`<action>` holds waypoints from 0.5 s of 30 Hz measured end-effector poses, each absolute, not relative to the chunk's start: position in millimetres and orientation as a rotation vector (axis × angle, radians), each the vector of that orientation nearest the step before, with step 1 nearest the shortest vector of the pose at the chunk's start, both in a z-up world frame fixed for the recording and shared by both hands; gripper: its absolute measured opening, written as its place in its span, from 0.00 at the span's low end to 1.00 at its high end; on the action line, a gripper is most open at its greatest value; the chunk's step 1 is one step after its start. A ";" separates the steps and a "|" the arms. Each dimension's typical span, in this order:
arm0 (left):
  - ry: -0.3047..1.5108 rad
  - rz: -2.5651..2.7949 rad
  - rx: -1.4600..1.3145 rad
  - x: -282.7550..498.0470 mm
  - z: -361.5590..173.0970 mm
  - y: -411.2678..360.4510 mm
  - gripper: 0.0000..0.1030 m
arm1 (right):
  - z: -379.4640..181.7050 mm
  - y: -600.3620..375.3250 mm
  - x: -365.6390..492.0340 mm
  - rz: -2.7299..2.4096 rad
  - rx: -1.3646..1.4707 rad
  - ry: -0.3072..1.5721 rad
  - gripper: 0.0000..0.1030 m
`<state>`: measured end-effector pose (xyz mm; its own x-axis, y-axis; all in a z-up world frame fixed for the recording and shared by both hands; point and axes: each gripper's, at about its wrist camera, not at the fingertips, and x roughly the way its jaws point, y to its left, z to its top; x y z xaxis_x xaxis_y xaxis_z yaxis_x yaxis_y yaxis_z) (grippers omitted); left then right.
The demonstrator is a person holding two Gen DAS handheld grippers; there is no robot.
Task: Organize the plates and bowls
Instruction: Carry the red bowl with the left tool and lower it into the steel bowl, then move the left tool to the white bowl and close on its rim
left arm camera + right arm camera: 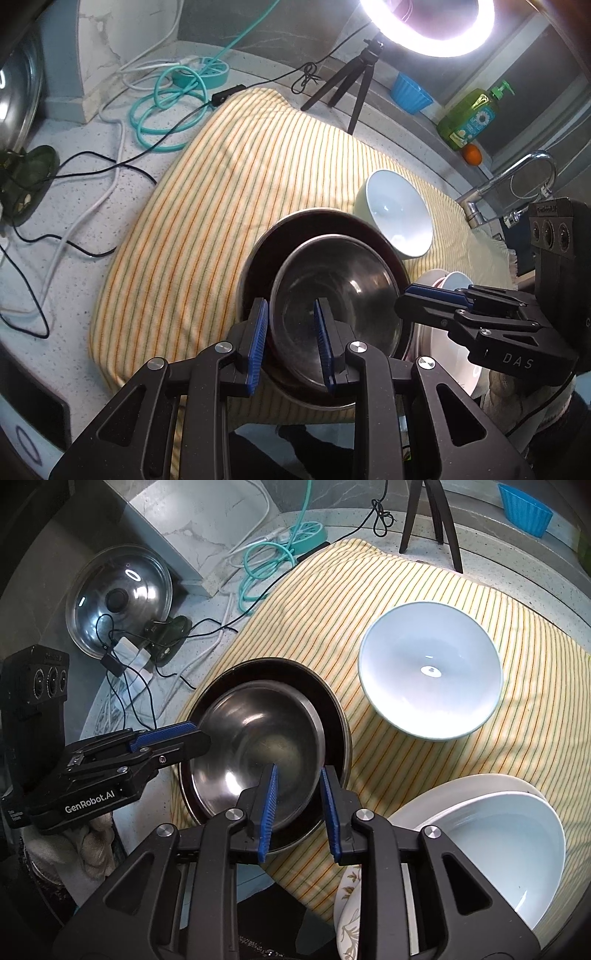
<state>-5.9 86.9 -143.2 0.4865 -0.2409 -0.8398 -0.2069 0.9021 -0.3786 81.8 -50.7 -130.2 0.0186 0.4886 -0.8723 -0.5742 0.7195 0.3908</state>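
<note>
A steel bowl [334, 295] [258, 746] sits inside a dark plate [258, 258] [332, 705] on the striped cloth [207, 206]. My left gripper [291, 343] is open, its jaws straddling the bowl's near rim; it also shows in the right wrist view [170, 738]. My right gripper [299, 805] is open, its jaws straddling the rims of the bowl and the plate; it also shows in the left wrist view [436, 299]. A pale blue bowl [399, 212] [430, 668] stands on the cloth. A stack of white and pale blue dishes [509, 834] [447, 284] lies at the cloth's edge.
A ring light on a tripod [354, 81], a blue cup [410, 92], a green soap bottle [472, 118] and a faucet [517, 177] stand at the back. Cables [162, 103] and a pot lid [118, 602] lie left of the cloth. A floral plate [351, 915] is under the stack.
</note>
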 end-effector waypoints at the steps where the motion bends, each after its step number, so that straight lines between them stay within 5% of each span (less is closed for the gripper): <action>1: 1.070 -0.022 -0.470 -5.9 -141.7 87.5 0.23 | -128.1 -52.4 81.5 0.833 -0.070 1.310 0.24; 11: 1.020 -0.059 -0.479 9.4 -122.9 87.5 0.23 | -104.1 -81.9 90.1 0.802 0.022 1.244 0.24; 15: 1.009 -0.090 -0.477 24.3 -118.6 81.7 0.23 | -99.3 -101.1 101.6 0.734 0.040 1.208 0.41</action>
<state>24.3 81.7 -118.6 0.5380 -0.2887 -0.7920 -0.1445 0.8940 -0.4241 101.6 -101.1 -99.3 0.1568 0.5333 -0.8312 -0.4923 0.7719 0.4024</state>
